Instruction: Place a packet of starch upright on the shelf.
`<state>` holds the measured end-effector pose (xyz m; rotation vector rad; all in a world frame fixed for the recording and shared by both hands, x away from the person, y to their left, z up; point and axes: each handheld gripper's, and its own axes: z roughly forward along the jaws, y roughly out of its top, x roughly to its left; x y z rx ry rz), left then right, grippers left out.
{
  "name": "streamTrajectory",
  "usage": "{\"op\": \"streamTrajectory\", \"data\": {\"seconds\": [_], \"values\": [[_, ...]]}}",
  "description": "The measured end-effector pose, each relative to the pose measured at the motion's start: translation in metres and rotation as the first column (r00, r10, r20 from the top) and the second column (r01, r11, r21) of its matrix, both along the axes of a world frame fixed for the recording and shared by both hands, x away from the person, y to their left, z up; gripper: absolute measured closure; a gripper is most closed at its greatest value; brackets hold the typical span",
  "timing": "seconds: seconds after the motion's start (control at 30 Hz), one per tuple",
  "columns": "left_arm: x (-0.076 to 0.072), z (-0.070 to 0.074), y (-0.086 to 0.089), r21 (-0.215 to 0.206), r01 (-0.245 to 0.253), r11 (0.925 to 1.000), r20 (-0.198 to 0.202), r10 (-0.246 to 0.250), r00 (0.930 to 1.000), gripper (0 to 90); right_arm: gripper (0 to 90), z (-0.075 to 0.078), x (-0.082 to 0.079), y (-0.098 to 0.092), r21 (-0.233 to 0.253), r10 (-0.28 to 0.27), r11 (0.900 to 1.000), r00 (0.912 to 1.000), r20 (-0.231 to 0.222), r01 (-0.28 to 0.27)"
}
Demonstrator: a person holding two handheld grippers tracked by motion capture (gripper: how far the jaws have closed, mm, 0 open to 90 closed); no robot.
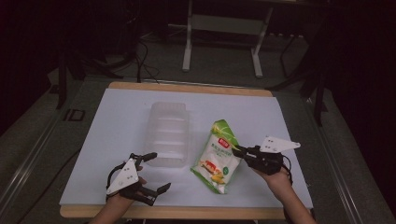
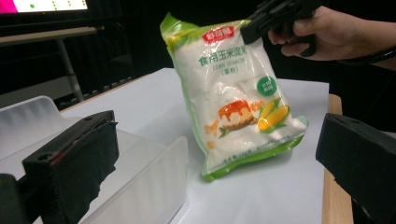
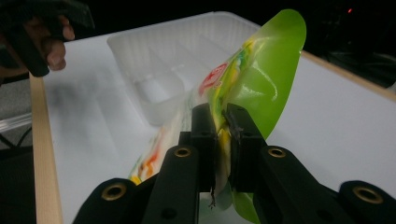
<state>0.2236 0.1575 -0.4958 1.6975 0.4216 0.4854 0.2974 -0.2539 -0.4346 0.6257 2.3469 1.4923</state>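
A green and white bag of corn starch [image 1: 217, 156] stands tilted on the white table top [image 1: 121, 121], its lower end resting on the surface. My right gripper [image 1: 237, 151] is shut on the bag's upper right edge; in the right gripper view the jaws pinch the green seal [image 3: 222, 122]. In the left gripper view the bag [image 2: 233, 98] leans, held near its top corner by the far gripper [image 2: 252, 25]. A clear plastic tray [image 1: 168, 133] lies left of the bag. My left gripper [image 1: 157, 172] stands open near the front left edge, beside the tray's near end [image 2: 149, 182].
The table's wooden rim [image 1: 187, 212] runs along the front. A white metal stand [image 1: 222, 28] sits on the dark floor beyond the table. Cables lie on the floor at the back left.
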Motion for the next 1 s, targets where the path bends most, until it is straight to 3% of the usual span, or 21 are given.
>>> {"op": "streamTrajectory", "data": {"seconds": [0.3,0.37,0.47,0.57,0.67,0.87,1.0], "values": [[0.001,0.005,-0.002,-0.009,0.002,1.0,-0.021,-0.002,0.9998,0.0,82.9,0.015,-0.004,-0.01,0.021,0.012,1.0,0.9992,0.037,-0.013],[0.002,0.009,-0.002,-0.005,-0.016,0.9999,-0.026,0.016,0.9995,0.0,82.9,0.019,-0.005,-0.012,0.02,0.02,1.0,0.9986,0.048,-0.021],[0.004,0.015,-0.001,-0.04,-0.015,0.9991,-0.037,0.014,0.9992,0.0,83.0,0.024,-0.008,-0.014,0.029,0.036,0.999,0.9977,0.058,-0.037],[0.005,0.023,-0.001,-0.081,0.008,0.9967,-0.071,-0.013,0.9974,0.0,83.0,0.03,-0.011,-0.015,0.029,0.05,0.998,0.9963,0.069,-0.052],[0.007,0.03,-0.007,-0.068,0.041,0.9968,-0.104,-0.048,0.9934,0.0,83.0,0.034,-0.013,-0.016,0.038,0.058,0.997,0.9956,0.074,-0.06],[0.011,0.039,-0.024,-0.049,0.121,0.9914,-0.123,-0.126,0.9843,0.0,83.1,0.045,-0.02,-0.016,0.04,0.076,0.996,0.992,0.1,-0.08],[0.018,0.045,-0.034,-0.075,0.157,0.9847,-0.143,-0.167,0.9756,0.0,83.2,0.053,-0.027,-0.013,0.048,0.099,0.993,0.9878,0.12,-0.106]]}}
